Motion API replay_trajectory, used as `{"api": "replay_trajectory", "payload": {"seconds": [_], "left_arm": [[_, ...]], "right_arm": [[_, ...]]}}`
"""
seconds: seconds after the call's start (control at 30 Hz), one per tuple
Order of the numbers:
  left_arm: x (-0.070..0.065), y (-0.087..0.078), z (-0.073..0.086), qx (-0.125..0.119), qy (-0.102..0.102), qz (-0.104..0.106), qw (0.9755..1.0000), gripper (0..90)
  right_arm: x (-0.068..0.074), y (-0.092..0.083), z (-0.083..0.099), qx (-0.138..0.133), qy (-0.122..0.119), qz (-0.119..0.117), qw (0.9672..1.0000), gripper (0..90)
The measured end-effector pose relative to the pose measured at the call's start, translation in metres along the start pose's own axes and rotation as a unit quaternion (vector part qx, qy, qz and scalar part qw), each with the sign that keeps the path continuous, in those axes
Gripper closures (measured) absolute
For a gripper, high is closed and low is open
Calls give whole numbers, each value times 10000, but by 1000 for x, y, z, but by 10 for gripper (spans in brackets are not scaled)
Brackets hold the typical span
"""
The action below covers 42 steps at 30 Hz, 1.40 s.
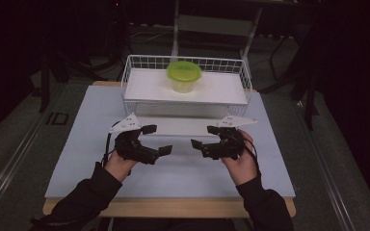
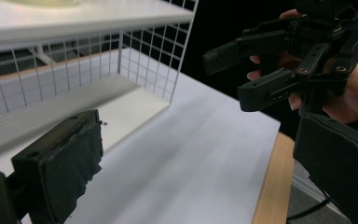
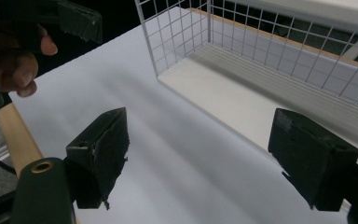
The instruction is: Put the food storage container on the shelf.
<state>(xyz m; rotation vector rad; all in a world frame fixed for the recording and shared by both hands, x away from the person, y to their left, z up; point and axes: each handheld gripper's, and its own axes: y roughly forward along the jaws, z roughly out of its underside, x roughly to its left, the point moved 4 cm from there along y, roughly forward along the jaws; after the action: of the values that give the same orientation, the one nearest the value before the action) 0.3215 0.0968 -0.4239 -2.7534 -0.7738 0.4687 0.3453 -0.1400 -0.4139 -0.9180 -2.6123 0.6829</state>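
Note:
A clear tub with a lime-green lid (image 1: 184, 76) stands on the top shelf of a white wire rack (image 1: 185, 86) at the back of the table. Both grippers hover over the white table mat (image 1: 173, 168) in front of the rack. My left gripper (image 1: 157, 140) is open, jaws spread wide, nothing between them. My right gripper (image 1: 205, 136) is also open and empty. They face each other a short way apart. In the left gripper view my own gripper (image 2: 205, 158) looks across at the right gripper (image 2: 242, 74). In the right gripper view my jaws of the right gripper (image 3: 214, 158) frame bare mat.
The rack's lower shelf (image 3: 242, 93) is bare and open at the front. The wooden table edge (image 1: 173, 208) runs along the front. A metal frame (image 1: 217, 24) stands behind the rack in the dark.

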Motion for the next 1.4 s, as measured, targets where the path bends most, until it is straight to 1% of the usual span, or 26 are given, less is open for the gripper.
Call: {"api": "replay_trajectory", "payload": {"seconds": [0.07,0.13,0.33,0.4,0.5,0.53,0.57,0.63,0.8,0.93,1.0,1.03,1.13,1.2,1.23,1.33,1.4], "left_arm": [[1,-2,6,59,-5,17,10000,22],[1,-4,12,40,-19,68,10000,22],[2,-11,27,80,-3,83,9999,22],[3,-13,31,97,34,93,9999,22],[4,-16,37,148,138,33,9998,22],[5,-17,40,134,197,22,9997,22],[6,-17,42,173,249,5,9995,22],[7,-18,49,248,280,6,9993,22],[11,-21,61,331,319,-25,9989,22],[17,-23,71,262,342,-51,9991,22],[20,-23,76,266,294,-86,9992,22],[21,-24,78,282,267,-69,9992,22],[24,-25,81,283,257,-112,9992,22],[25,-26,81,232,226,-116,9994,22],[25,-26,82,229,218,-116,9994,22],[25,-27,85,287,264,-154,9991,22],[26,-27,87,317,253,-157,9991,22]], "right_arm": [[2,0,8,-38,4,-66,10000,198],[2,0,16,-5,11,-71,10000,198],[3,-2,36,5,57,-148,9999,198],[3,-3,43,13,69,-163,9998,198],[1,-4,52,44,128,-148,9998,198],[0,-5,55,64,147,-156,9998,198],[0,-5,58,92,148,-161,9997,198],[-2,-8,63,108,131,-119,9998,198],[-8,-14,75,166,188,-49,9997,197],[-15,-17,84,217,189,55,9996,189],[-17,-19,88,188,162,39,9997,185],[-18,-20,91,194,178,52,9996,180],[-21,-24,97,192,180,48,9996,180],[-22,-27,100,201,151,126,9996,180],[-23,-28,101,198,137,127,9996,180],[-25,-32,107,217,65,174,9996,179],[-27,-35,111,221,78,173,9996,177]]}}
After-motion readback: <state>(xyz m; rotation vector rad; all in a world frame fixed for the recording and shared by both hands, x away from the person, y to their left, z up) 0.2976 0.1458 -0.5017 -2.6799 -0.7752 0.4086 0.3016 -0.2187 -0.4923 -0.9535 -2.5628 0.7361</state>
